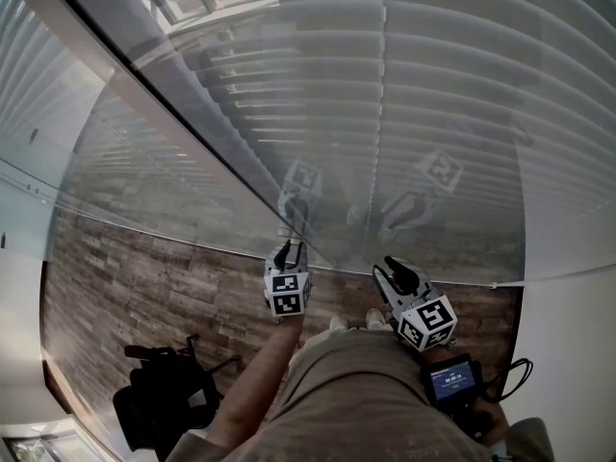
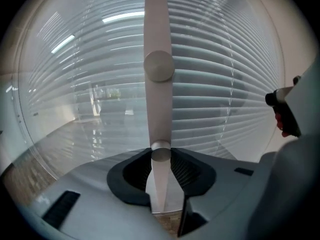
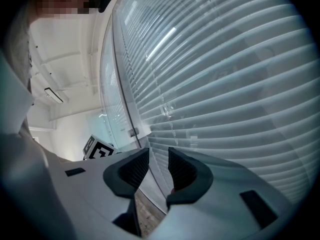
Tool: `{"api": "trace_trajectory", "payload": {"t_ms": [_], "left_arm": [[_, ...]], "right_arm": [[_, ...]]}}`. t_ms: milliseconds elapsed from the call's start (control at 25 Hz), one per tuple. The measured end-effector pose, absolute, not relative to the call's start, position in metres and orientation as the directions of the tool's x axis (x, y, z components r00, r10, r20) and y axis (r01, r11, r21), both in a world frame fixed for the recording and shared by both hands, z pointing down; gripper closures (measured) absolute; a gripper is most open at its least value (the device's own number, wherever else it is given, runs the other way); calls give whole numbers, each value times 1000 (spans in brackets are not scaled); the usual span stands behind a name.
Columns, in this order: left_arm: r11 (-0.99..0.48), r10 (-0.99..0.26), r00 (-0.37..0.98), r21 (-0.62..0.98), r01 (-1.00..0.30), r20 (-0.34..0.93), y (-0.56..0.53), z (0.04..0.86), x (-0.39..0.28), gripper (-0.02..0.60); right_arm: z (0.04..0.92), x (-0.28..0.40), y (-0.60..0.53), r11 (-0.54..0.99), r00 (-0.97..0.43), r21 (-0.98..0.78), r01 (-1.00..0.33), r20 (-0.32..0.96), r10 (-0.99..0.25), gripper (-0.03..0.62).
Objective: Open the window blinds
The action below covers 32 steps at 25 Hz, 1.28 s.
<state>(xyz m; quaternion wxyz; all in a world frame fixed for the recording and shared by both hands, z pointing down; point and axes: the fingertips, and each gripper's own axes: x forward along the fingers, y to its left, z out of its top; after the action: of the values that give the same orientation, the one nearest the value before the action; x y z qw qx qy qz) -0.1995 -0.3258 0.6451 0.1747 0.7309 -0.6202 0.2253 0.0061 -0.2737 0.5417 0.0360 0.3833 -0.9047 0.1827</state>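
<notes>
White slatted blinds hang shut behind a glass pane. In the left gripper view a pale tilt wand with a round joint runs down in front of the slats and passes between the dark pads. My left gripper is shut on that wand, close to the glass. My right gripper stands beside it on the right, aimed at the slats. Its jaws stand a narrow gap apart with nothing between them.
A dark seam in the glass runs diagonally down to my left gripper. Wood-plank floor lies below, with a black bag at lower left. A small screen device hangs at the person's right side. A white wall stands on the right.
</notes>
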Motion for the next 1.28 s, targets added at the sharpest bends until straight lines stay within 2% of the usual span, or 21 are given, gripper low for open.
{"api": "trace_trajectory", "payload": {"t_ms": [680,1280], "left_arm": [[-96,-814,308,408,-908,493,-328,643,-201,448],[-66,-828,405,651,-756,387,-327,645,-203,448]], "right_arm": [[541,0,-278,645,-711,-307,-700,210,-671,468],[542,-1,-276,651,-715,-302,-696,209,-667,468]]}}
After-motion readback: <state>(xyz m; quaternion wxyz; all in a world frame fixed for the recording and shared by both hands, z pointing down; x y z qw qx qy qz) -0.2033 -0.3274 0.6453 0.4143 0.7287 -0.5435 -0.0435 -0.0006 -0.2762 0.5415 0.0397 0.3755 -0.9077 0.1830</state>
